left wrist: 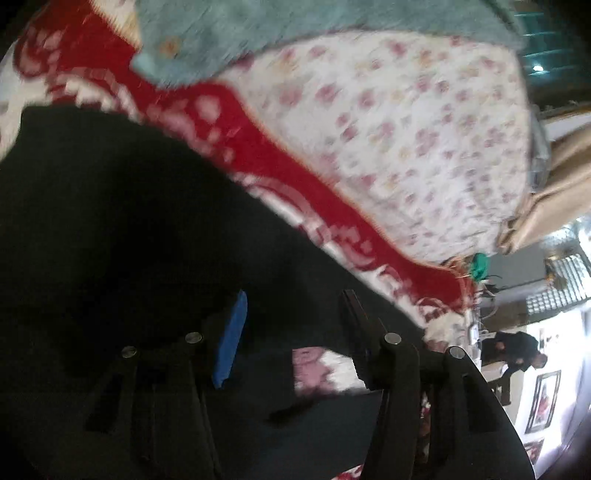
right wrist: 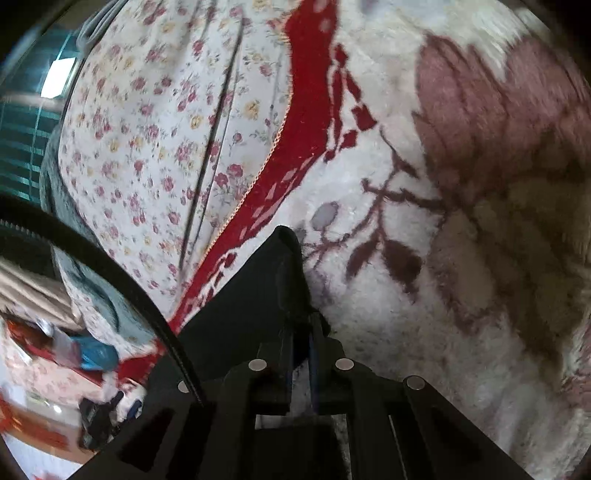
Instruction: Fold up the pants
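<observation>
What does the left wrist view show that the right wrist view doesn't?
Left wrist only: the left gripper with its jaws apart over the broad dark spread of the pants, nothing pinched between them; a light blue fuzzy blanket at the top.

Right wrist only: the right gripper shut on a corner of the pants, lifted off the white plush blanket.

Both: black pants, the red patterned border and the floral sheet.

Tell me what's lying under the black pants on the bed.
Under the black pants is a plush blanket, white with a red patterned border and brownish flowers. It shows all around the pants and through the gap between the left fingers. Whatever lies directly beneath the fabric is covered.
</observation>
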A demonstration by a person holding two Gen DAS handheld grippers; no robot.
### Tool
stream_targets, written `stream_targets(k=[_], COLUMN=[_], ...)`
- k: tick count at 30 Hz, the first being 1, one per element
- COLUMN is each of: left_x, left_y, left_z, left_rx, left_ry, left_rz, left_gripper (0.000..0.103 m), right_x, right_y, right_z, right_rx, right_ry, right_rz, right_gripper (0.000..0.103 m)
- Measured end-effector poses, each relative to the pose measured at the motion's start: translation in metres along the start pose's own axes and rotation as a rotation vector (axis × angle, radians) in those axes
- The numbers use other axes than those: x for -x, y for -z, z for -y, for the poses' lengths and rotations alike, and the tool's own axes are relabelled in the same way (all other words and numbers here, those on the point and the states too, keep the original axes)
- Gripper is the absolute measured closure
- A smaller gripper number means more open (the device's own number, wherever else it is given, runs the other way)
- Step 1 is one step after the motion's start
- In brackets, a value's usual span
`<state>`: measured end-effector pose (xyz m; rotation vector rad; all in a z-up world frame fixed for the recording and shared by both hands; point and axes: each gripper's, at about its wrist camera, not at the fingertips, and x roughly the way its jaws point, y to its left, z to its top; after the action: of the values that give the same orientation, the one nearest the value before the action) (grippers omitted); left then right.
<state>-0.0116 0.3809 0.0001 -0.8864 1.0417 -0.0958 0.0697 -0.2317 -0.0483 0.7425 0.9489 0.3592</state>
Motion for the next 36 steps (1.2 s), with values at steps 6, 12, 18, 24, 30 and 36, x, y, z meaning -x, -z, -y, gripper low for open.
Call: stream_targets(k=[6,12,18,24,30,36], left_x=[0.012,0.04,0.107,0.089,0.073,0.084], left_y=[0.013,-0.004,-0.077,-0.122,-0.133,-0.138], left_z=[-0.007,-0.02,-0.08,-0.129,-0.14,-0.15], left_rx=[0.021,0.035,0.123,0.205,0.176,0.222], left_ry=[0.148,0.086,-0.024,-0.139,-0.209,-0.289], left_rz=[-0.052,0.02,0.193,0.158,0.104,0.007], left_gripper=[0.052,0.053,0.04,0.04,0.04,0.04], right_x=[0.002,-0.002,0.02,0.022,0.013,0.015], right_y=[-0.001,-0.004,-0.009,-0.016,-0.021,-0.024], right_z=[-0.001,0.002,-0.004,-0.012,-0.025,-0.03], right_rx=[0.021,0.005,0.012,0.089,0.161,0.171], right_ry=[0.001,0.005,0.012,0.051,0.099,0.109], right_rz=[0.013,-0.023,-0.041,-0.051,-0.084,-0.069], right_gripper=[0.099,0.096,0.064,0.064,0.064,0.064])
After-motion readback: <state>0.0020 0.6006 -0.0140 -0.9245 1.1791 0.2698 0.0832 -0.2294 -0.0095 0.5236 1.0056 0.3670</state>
